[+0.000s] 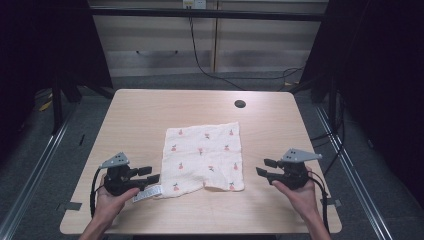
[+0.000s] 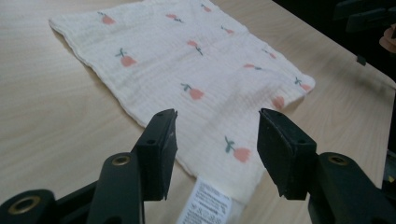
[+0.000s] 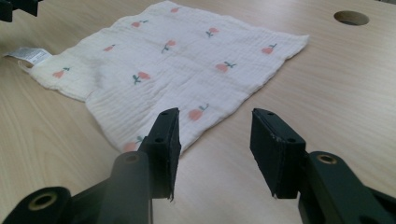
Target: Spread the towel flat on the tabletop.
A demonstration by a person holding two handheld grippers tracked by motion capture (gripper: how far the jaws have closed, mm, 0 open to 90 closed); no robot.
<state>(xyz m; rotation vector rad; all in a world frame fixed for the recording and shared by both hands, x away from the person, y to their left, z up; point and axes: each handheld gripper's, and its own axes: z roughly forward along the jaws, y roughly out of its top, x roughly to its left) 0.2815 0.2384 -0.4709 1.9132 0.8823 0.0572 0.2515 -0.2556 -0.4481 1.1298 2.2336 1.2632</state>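
Cloth status: cream square muslin cloth with small red fruit print (image 1: 205, 157) lies flat on the light wood surface (image 1: 150, 107), about centre, slightly toward the near edge. Its near edge is uneven, with the 5 o'clock corner reaching closer to the person than the rest. White printed care label (image 1: 147, 194) sticks out at the cloth's 7 o'clock corner, lying on the surface.

Left gripper (image 1: 152, 175) sits at 9 o'clock of the cloth, held in the person's left hand (image 1: 111, 199), pointing toward 3 o'clock. Fingers open, nothing between them; in the left gripper view the fingers (image 2: 159, 149) hang just over the cloth's label corner, with no visible contact with the fabric.

Right gripper (image 1: 266, 167) sits at 3 o'clock of the cloth, in the right hand (image 1: 299, 192), pointing toward 9 o'clock. Fingers open, empty. In the right gripper view the fingers (image 3: 275, 149) are just off the cloth's near corner, one over the fabric edge, the other over bare surface. Can't tell the height above the surface.

Round cable hole (image 1: 240, 104) sits in the surface at 1 o'clock of the cloth, well apart from it. Grey triangular plate tops each gripper; black cables trail back past both wrists.
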